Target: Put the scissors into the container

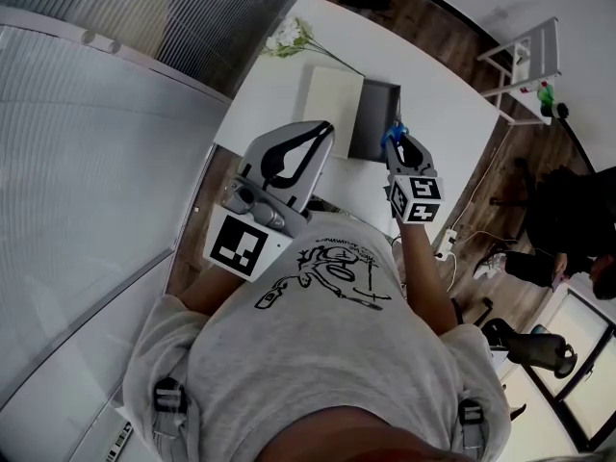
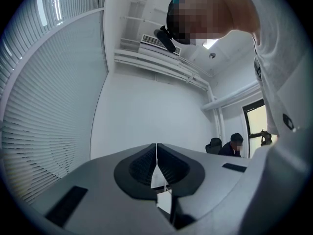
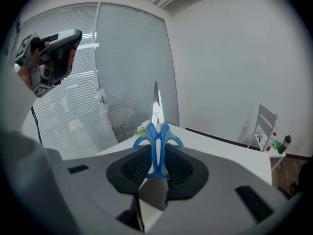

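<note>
Blue-handled scissors (image 3: 157,140) stand upright between the pads of my right gripper (image 3: 156,154), blades pointing away from the camera. The gripper is shut on the handles. In the head view the right gripper (image 1: 397,142) holds the scissors (image 1: 392,133) just over the near right edge of a dark grey open container (image 1: 372,118) on the white table (image 1: 438,104). My left gripper (image 1: 320,131) is raised near the person's chest, jaws shut with nothing between them; in its own view the left gripper (image 2: 156,156) faces a bare wall.
A cream rectangular box (image 1: 333,104) lies beside the container on its left. White flowers (image 1: 287,37) lie at the table's far left corner. A white chair (image 1: 527,58) with a green bottle (image 1: 546,94) stands past the table. A seated person (image 1: 568,215) is at the right.
</note>
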Tool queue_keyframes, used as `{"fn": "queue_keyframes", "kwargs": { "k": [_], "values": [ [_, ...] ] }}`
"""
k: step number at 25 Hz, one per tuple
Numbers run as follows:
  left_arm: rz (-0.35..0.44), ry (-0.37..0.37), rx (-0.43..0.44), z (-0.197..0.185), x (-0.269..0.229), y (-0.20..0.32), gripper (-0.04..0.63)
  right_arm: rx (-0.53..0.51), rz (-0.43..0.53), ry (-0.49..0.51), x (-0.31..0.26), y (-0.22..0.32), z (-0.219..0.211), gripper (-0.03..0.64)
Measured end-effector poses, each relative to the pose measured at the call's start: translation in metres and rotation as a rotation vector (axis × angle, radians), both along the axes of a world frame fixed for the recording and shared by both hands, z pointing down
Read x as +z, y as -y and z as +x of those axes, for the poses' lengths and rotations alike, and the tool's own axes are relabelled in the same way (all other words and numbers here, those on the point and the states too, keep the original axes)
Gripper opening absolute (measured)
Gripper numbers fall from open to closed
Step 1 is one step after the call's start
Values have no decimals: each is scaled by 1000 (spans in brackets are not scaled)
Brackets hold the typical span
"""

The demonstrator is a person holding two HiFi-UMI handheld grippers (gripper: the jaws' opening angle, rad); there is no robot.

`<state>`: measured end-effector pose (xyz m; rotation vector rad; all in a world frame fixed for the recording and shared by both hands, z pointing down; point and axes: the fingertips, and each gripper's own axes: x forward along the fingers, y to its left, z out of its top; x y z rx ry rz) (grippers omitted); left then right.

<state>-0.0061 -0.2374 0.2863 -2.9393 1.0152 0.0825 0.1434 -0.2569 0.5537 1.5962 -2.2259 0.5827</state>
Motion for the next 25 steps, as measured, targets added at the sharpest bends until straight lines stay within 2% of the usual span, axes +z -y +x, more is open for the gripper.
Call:
{"fn": "queue_keyframes", "kwargs": {
  "k": [9,15,25],
  "values": [
    [-15,-2,-6,-3,4,6,21,30,-123,26,56,15,3,91],
    [-22,-4,-4,-3,5,9,21,86,-212,82,92,27,7,91],
    [-34,0,-5,-6,11,12,21,129,-341,85,139,41,8,91]
  ]
}}
